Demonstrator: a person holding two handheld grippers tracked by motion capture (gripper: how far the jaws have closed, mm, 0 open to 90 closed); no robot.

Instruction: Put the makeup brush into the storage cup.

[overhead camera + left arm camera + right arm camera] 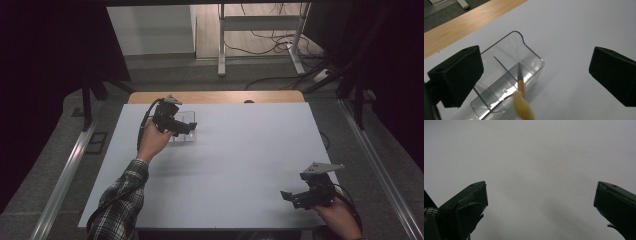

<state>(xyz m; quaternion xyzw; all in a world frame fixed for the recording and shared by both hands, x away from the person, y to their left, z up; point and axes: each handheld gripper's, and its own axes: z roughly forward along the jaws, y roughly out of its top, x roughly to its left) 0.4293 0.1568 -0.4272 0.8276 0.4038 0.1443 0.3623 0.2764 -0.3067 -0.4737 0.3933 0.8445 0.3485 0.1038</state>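
- While the left gripper [186, 127] hangs over the clear plastic divided organiser box [186, 131] at the far left of the white table [240, 160], lifting away carelessly could, I judge, tip that light box; the right gripper [292, 196] rests well apart from the box, near the table's front right corner.
- Left gripper view: jaws spread wide, released; the slim orange-handled brush with pale bristles [522, 96] leans in the box's end compartment, bristles above the rim, so a knock might flick it out; the box's other compartments look empty.
- Right gripper view: jaws parted, holding nothing, over bare table.
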